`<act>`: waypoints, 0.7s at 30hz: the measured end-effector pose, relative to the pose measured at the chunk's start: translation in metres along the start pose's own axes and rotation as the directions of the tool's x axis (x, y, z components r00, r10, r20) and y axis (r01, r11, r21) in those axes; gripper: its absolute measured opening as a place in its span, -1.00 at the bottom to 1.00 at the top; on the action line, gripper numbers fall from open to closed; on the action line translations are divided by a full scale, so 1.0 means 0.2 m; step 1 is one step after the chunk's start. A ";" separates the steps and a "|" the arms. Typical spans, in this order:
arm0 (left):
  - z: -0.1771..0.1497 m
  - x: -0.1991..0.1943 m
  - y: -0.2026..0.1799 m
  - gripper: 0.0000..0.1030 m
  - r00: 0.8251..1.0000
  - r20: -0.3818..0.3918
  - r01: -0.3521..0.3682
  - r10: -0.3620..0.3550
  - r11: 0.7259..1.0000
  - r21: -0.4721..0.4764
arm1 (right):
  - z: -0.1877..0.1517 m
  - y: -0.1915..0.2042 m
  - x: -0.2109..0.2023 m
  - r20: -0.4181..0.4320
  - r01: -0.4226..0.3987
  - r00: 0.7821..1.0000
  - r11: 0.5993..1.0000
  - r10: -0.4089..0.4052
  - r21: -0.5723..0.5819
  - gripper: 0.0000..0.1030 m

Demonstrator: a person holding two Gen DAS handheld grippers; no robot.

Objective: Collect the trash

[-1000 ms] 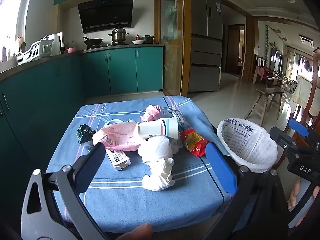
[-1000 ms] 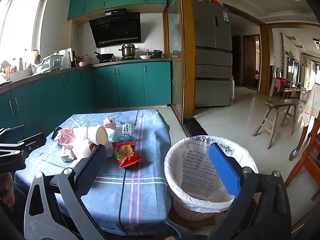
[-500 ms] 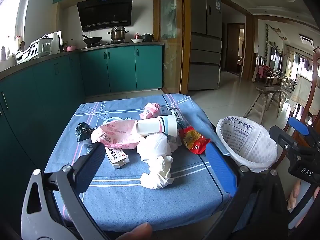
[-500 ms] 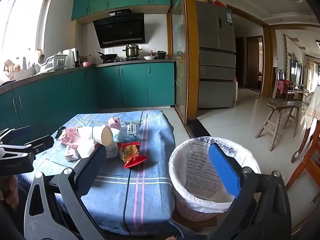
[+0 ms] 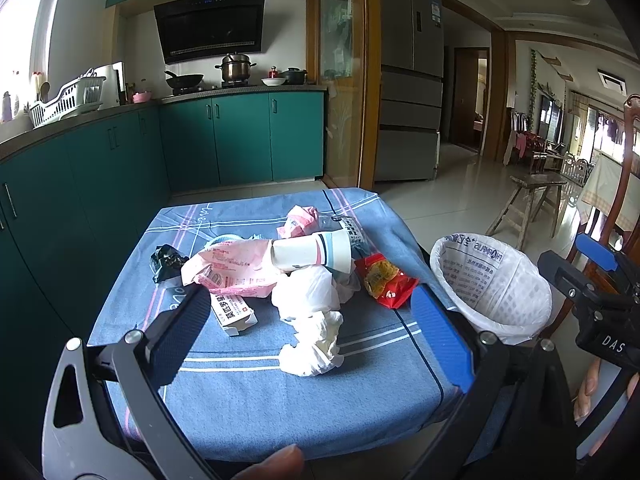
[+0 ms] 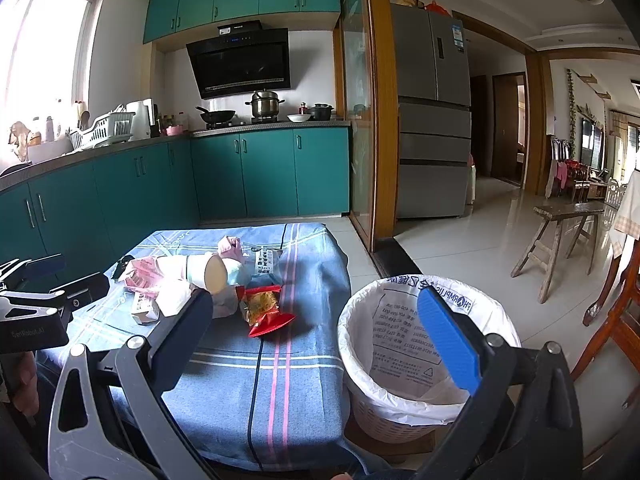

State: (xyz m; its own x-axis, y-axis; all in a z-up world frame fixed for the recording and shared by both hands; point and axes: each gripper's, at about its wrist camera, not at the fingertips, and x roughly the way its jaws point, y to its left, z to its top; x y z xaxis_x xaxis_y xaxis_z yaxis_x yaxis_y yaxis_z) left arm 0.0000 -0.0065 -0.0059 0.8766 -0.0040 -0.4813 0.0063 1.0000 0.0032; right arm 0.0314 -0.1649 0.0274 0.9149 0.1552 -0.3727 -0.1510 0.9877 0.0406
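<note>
A pile of trash lies on a low table with a blue cloth (image 5: 240, 392): a paper cup on its side (image 5: 312, 249), a pink wrapper (image 5: 232, 265), crumpled white tissue (image 5: 316, 344), a red snack packet (image 5: 384, 280), a small white box (image 5: 234, 314) and a black scrap (image 5: 166, 260). A white-lined bin (image 5: 492, 280) stands on the floor right of the table; it also shows in the right wrist view (image 6: 424, 360). My left gripper (image 5: 312, 332) is open and empty, near the tissue. My right gripper (image 6: 320, 340) is open and empty, between the red packet (image 6: 264, 310) and the bin.
Teal kitchen cabinets (image 5: 240, 140) run along the left and back. A fridge (image 6: 432, 120) stands behind a wooden door frame. A wooden stool (image 6: 564, 236) and a wooden chair (image 6: 616, 312) stand on the tiled floor at right.
Both views have pulled back and risen slightly, so the table and bin sit a little lower and farther. Nothing was picked up; both grippers stay open.
</note>
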 end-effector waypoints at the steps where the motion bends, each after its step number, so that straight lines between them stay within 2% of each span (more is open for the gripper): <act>1: 0.00 0.00 0.00 0.94 1.000 -0.001 -0.001 0.001 1.000 0.001 | 0.00 0.00 0.00 0.000 0.001 1.000 1.000 -0.001 0.001 0.94; 21: -0.01 -0.01 0.00 0.94 1.000 -0.012 0.003 -0.003 1.000 0.001 | 0.00 0.01 -0.02 0.006 -0.008 1.000 1.000 0.008 -0.002 0.94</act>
State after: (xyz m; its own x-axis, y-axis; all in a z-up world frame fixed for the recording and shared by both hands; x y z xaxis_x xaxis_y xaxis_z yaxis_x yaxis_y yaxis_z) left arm -0.0019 -0.0070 -0.0069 0.8708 -0.0067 -0.4915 0.0092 1.0000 0.0027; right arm 0.0271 -0.1628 0.0281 0.9159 0.1628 -0.3669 -0.1587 0.9865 0.0416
